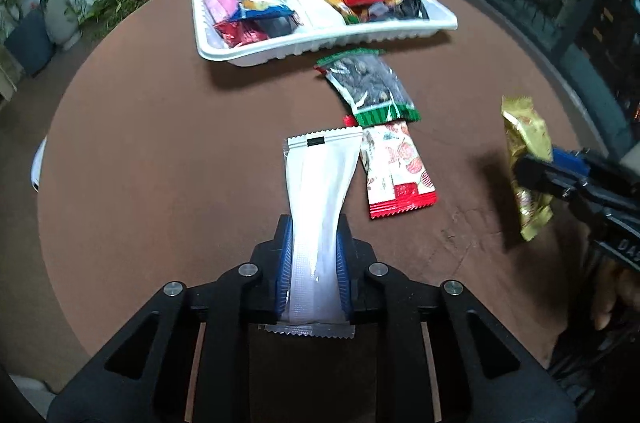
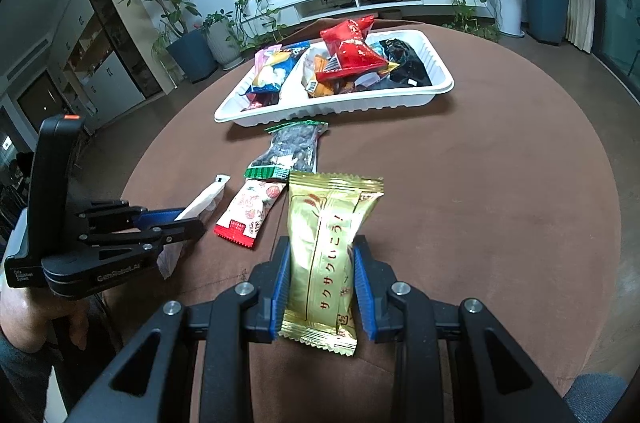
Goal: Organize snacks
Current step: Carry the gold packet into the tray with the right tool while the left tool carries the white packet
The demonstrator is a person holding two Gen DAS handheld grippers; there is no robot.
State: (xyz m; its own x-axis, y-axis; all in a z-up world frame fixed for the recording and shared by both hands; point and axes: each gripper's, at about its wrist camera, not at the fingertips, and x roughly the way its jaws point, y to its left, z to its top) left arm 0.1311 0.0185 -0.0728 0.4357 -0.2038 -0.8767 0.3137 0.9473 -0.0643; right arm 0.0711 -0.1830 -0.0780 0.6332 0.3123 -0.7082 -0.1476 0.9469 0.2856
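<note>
My left gripper (image 1: 314, 235) is shut on a long white packet (image 1: 320, 183), pinched at its middle just above the brown table; the right wrist view shows the same grip (image 2: 188, 219) on the white packet (image 2: 204, 201). A gold wafer packet (image 2: 328, 243) stands upright between the blue pads of my right gripper (image 2: 322, 251), which is shut on it. From the left wrist that gold packet (image 1: 524, 139) hangs at the far right in the right gripper (image 1: 536, 175). The white tray (image 1: 320, 43) (image 2: 340, 107) at the back holds several snack packets.
Two packets lie on the round brown table (image 1: 160, 143) between the grippers and the tray: a green-edged seed packet (image 1: 370, 87) (image 2: 292, 151) and a red-and-white one (image 1: 396, 171) (image 2: 252, 211). Potted plants, a low white shelf and a wall television stand behind.
</note>
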